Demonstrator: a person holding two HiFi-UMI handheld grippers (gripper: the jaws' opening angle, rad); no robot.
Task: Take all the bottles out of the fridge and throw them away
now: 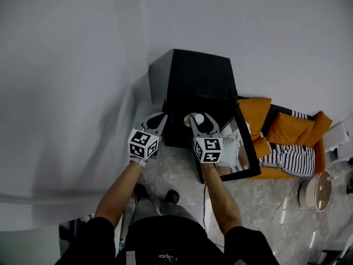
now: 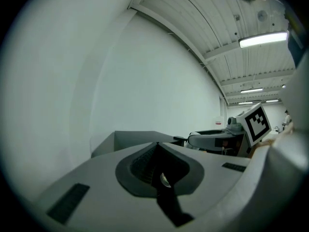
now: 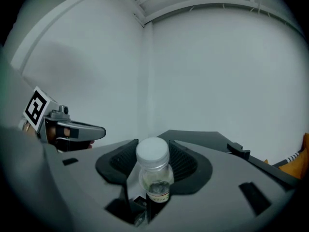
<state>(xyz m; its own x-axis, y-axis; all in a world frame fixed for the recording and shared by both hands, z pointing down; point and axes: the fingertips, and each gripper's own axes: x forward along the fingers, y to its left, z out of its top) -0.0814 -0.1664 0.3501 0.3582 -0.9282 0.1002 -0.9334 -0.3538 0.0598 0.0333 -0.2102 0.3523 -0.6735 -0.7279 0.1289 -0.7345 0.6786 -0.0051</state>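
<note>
Orange cushions (image 1: 287,128), a black-and-white striped cloth (image 1: 289,158) beside them, a round white appliance (image 1: 315,191) nearby

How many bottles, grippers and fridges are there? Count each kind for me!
bottle: 1
grippers: 2 (left gripper, right gripper)
fridge: 1
Total: 4

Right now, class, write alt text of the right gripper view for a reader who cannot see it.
The right tongs grip a small, clear, white-capped bottle, upright, against a plain white wall. The left tongs show at the far left, shut, with their marker cube.
</note>
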